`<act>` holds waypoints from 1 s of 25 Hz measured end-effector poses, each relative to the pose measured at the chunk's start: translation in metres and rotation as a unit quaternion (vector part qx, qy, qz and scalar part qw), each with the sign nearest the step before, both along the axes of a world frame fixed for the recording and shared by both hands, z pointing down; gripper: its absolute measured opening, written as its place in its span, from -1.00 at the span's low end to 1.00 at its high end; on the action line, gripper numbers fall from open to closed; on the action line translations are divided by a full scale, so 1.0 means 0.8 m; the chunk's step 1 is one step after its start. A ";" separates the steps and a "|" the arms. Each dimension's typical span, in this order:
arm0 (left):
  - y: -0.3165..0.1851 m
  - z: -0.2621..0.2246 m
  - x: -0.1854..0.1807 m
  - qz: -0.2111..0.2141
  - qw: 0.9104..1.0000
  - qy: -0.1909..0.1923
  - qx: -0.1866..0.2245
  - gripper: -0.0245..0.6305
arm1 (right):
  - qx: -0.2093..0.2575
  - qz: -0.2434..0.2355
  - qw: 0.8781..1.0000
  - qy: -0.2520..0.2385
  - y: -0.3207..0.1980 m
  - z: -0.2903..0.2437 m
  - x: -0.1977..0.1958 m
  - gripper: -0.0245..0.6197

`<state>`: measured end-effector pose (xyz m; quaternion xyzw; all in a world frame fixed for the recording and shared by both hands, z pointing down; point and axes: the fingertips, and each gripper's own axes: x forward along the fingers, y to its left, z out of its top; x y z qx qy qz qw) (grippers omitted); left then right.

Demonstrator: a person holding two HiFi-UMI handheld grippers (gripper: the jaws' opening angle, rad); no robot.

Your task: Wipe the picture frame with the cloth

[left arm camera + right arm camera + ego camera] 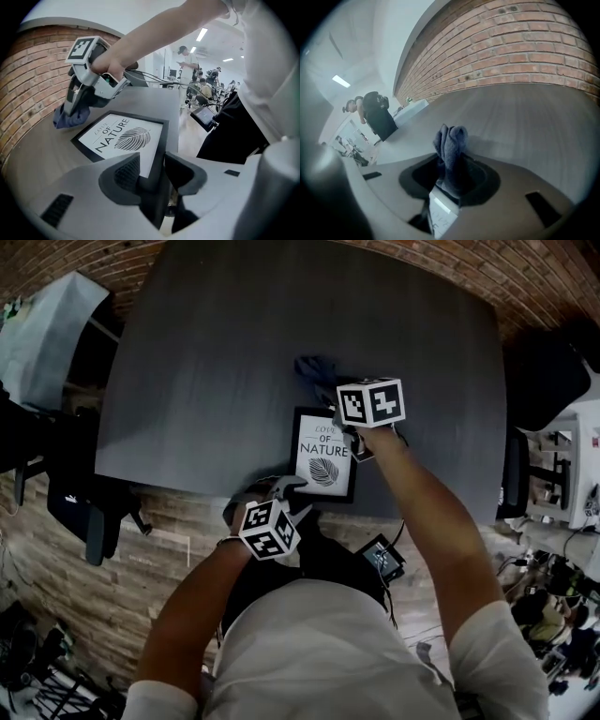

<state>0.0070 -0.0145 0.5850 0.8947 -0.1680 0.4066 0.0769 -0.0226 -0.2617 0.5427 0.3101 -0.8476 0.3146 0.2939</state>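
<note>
A black picture frame (pixel 323 465) with a white "Love of Nature" leaf print lies flat near the front edge of the dark grey table (pixel 234 352). My left gripper (pixel 286 486) straddles the frame's near edge (pixel 159 154), with its pads against the black border. A dark blue cloth (pixel 317 367) bunches just past the frame's far edge. My right gripper (pixel 333 390) is shut on the cloth (pixel 450 150), which sticks up between the jaws. From the left gripper view, the right gripper (pixel 75 110) holds the cloth (pixel 68 118) at the frame's far corner.
A small screen device (pixel 382 557) hangs at the person's waist below the table edge. Black chairs stand at the left (pixel 84 502) and right (pixel 544 371). A brick wall (pixel 525 51) runs behind the table. People (pixel 187 61) stand far off in the room.
</note>
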 end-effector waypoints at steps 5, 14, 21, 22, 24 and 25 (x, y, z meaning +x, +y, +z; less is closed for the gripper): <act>0.002 -0.002 0.001 0.003 1.000 0.000 0.000 -0.41 | 0.005 -0.045 0.999 -0.008 0.009 0.006 -0.055 -0.55; 0.001 0.000 -0.002 -0.008 1.000 0.000 0.002 -0.41 | 0.011 -0.064 0.998 0.027 0.021 0.031 -0.071 -0.56; 0.000 0.001 -0.003 -0.018 1.000 0.004 -0.001 -0.40 | 0.003 -0.056 0.998 0.027 0.025 0.029 -0.041 -0.57; 0.001 0.001 -0.003 -0.019 1.000 0.004 -0.002 -0.40 | 0.003 -0.055 0.998 0.030 0.026 0.030 -0.035 -0.57; 0.000 0.001 -0.003 -0.020 1.000 0.004 -0.003 -0.40 | 0.004 -0.054 0.998 0.038 0.025 0.030 -0.023 -0.57; 0.000 0.001 -0.003 -0.020 1.000 0.004 -0.003 -0.40 | 0.005 -0.052 0.998 0.042 0.024 0.029 -0.016 -0.57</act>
